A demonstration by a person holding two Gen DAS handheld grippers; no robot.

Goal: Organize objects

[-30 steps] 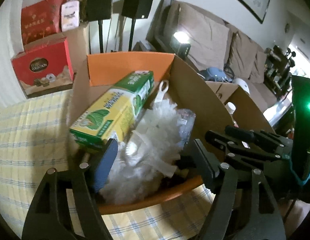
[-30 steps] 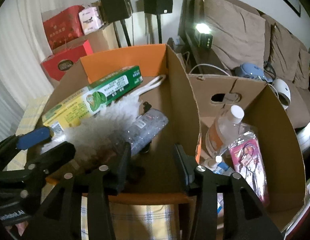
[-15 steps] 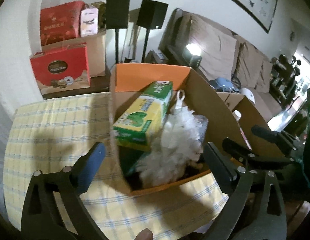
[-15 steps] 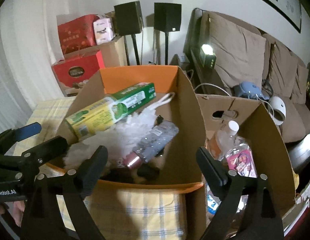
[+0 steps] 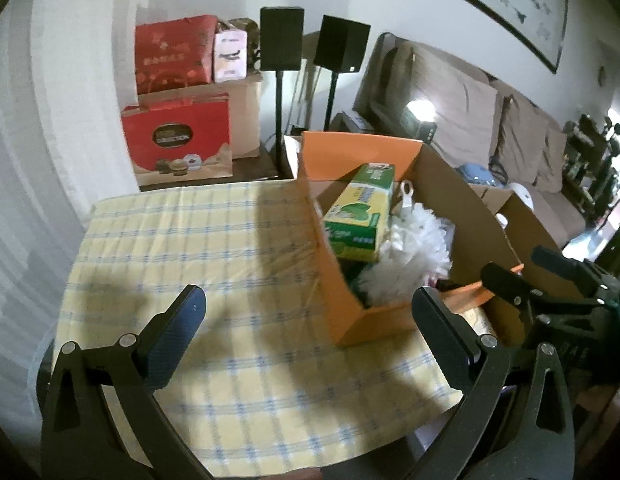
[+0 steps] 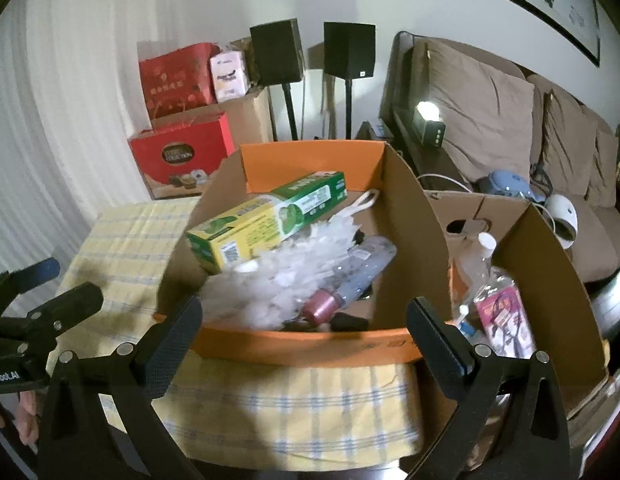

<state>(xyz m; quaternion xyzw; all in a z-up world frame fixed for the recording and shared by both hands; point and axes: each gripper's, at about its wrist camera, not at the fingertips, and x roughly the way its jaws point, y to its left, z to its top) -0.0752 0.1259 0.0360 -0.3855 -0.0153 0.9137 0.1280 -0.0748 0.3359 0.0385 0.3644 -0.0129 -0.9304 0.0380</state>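
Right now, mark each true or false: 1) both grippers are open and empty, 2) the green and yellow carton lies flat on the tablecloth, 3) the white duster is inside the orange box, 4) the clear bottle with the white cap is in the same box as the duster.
1) True: the left gripper and right gripper stand wide open, nothing between the fingers.
2) False: the green and yellow carton sits tilted in the orange box.
3) True: the white duster lies in it beside the carton.
4) False: the clear bottle stands in the brown box alongside.

a home living room: sofa [image 6: 490, 120], speakers [image 6: 350, 54], framed picture [image 5: 490, 0]
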